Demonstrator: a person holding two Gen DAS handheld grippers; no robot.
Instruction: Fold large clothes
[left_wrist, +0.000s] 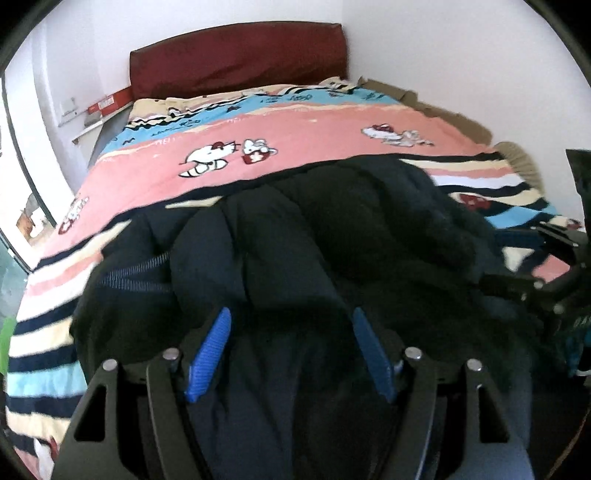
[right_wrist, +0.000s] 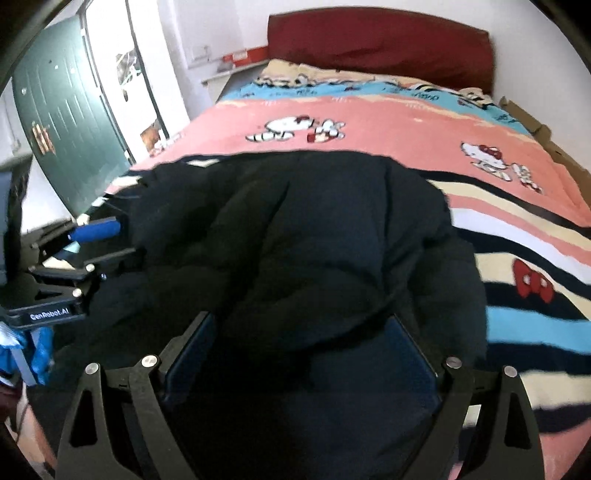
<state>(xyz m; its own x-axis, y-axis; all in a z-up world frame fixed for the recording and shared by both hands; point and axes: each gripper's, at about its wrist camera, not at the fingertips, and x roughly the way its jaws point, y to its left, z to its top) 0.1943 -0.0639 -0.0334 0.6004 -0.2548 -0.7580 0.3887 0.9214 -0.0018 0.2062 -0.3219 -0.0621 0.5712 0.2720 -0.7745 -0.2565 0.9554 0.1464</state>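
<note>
A dark navy puffy jacket (left_wrist: 332, 229) lies bunched on the near part of the bed, its ribbed hem showing at the left. My left gripper (left_wrist: 291, 354) has its blue pads (left_wrist: 208, 354) pressed on a thick fold of the jacket. In the right wrist view the jacket (right_wrist: 295, 221) fills the middle, and my right gripper (right_wrist: 303, 350) stands wide with a bulky wad of it clamped between its fingers. The left gripper (right_wrist: 96, 240) shows there at the left edge, the right gripper (left_wrist: 535, 258) at the right edge of the left wrist view.
The bed has a pink, blue and striped cartoon-cat cover (left_wrist: 295, 129) and a dark red headboard (left_wrist: 240, 55) against the white wall. Cardboard (left_wrist: 454, 114) lies along the bed's right side. A green door (right_wrist: 62, 122) and a doorway stand to the left.
</note>
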